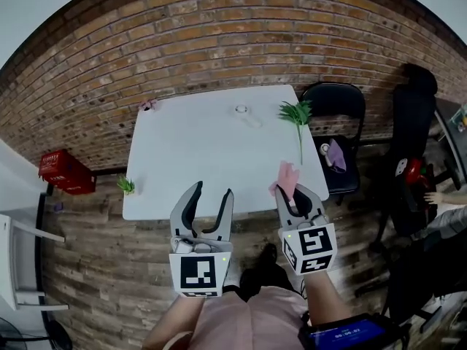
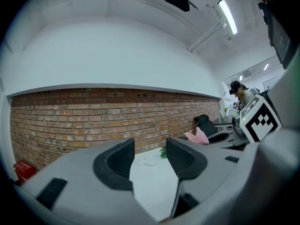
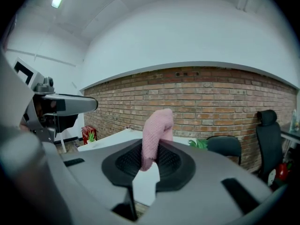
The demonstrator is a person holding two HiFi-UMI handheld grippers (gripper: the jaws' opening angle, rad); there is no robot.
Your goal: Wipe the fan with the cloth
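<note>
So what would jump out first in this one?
The pink cloth pinched in the right claw stands out first, at the near right corner of the white table. The left claw beside it is open and empty. A small white fan lies at the table's far side, near the brick wall.

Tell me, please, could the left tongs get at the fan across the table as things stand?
Probably yes: the left tongs are open and empty, and the table lies bare between them and the fan, which sits toward the far edge.
</note>
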